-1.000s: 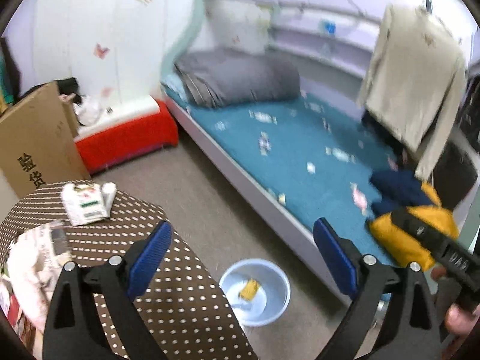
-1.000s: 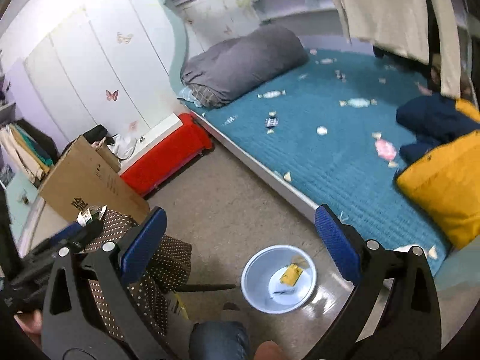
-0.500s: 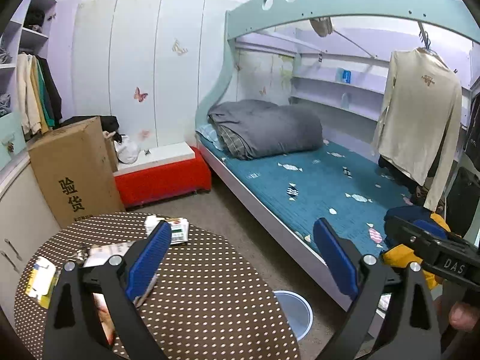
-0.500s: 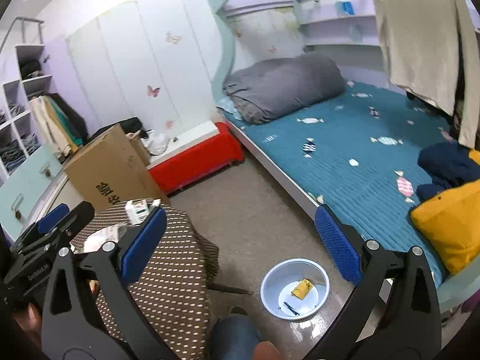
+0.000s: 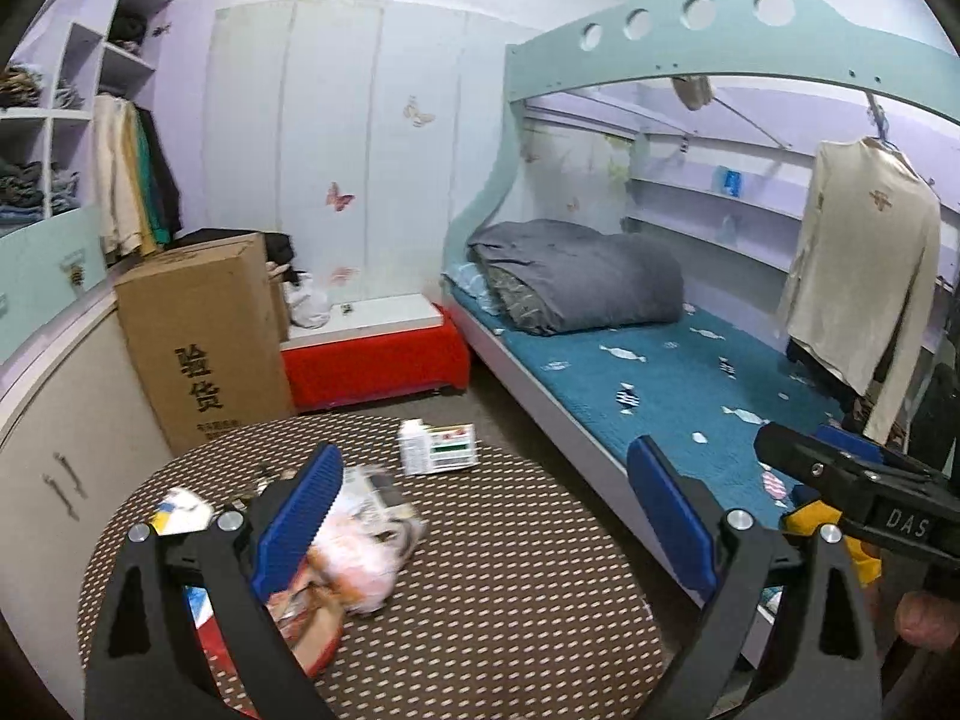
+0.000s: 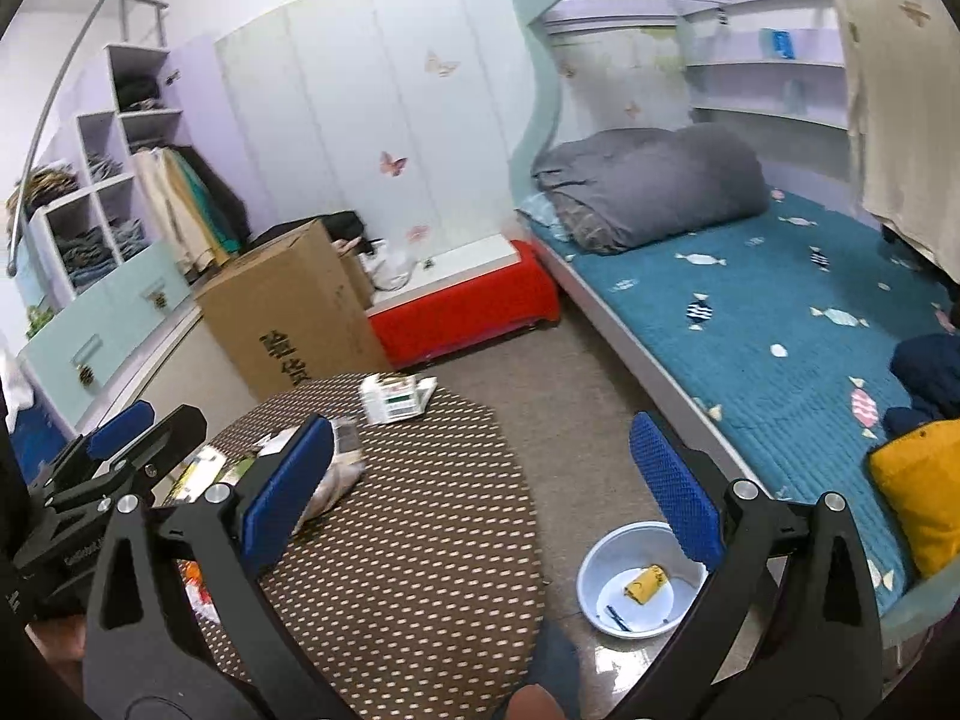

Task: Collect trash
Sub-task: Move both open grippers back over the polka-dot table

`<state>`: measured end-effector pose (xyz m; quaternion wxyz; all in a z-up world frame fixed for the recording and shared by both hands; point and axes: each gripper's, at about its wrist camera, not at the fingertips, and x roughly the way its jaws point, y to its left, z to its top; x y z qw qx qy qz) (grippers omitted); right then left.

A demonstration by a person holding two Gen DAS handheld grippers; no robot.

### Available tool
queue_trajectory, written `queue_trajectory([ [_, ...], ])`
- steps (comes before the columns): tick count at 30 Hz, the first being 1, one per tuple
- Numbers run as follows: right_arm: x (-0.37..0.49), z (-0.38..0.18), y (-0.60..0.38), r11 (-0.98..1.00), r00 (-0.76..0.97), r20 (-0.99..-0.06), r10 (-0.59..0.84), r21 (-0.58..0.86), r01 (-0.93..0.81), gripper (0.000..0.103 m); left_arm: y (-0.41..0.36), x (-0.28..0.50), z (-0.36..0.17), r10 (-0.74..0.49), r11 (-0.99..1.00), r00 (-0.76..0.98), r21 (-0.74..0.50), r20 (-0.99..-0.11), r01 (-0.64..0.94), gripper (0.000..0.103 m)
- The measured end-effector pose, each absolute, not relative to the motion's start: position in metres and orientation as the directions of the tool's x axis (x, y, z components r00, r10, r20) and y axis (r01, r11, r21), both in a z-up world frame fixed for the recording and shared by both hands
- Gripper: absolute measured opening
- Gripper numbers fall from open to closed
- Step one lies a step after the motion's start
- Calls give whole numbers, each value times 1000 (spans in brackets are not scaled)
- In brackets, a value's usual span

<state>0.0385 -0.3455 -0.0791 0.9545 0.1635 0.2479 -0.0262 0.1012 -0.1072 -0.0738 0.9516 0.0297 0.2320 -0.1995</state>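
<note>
Left tongs (image 5: pixel 483 513) and right tongs (image 6: pixel 480 483), both spread wide and empty, hover over the dotted tabletop (image 5: pixel 510 588). Crumpled wrappers (image 5: pixel 354 546) at 9 o'clock and a small carton (image 5: pixel 441 449) at 12 o'clock lie uncollected, whereas the basin (image 6: pixel 639 582) on the floor at 4 o'clock holds one yellow scrap (image 6: pixel 645 583), so collection appears barely begun. Relative to the frames a second earlier, both views have tilted up from the basin toward the tabletop and the bed (image 6: pixel 780 312) beyond.

Wrappers (image 5: pixel 354 546) and a carton (image 5: pixel 441 449) lay on the surface (image 5: pixel 510 618), cardboard box (image 5: pixel 204 342) behind it, basin (image 6: pixel 639 582) on the floor right of it, bed (image 6: pixel 774 324) beyond.
</note>
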Motion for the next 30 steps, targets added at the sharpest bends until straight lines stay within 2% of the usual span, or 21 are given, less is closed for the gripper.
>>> queue_trajectory([
  [12, 57, -90, -271, 958, 837, -524, 157, 286, -1, 97, -18, 95, -96, -253, 965, 831, -71, -495, 252, 94],
  [30, 79, -121, -206, 947, 746, -603, 283, 300, -116, 97, 70, 81, -175, -106, 992, 759, -15, -642, 125, 94],
])
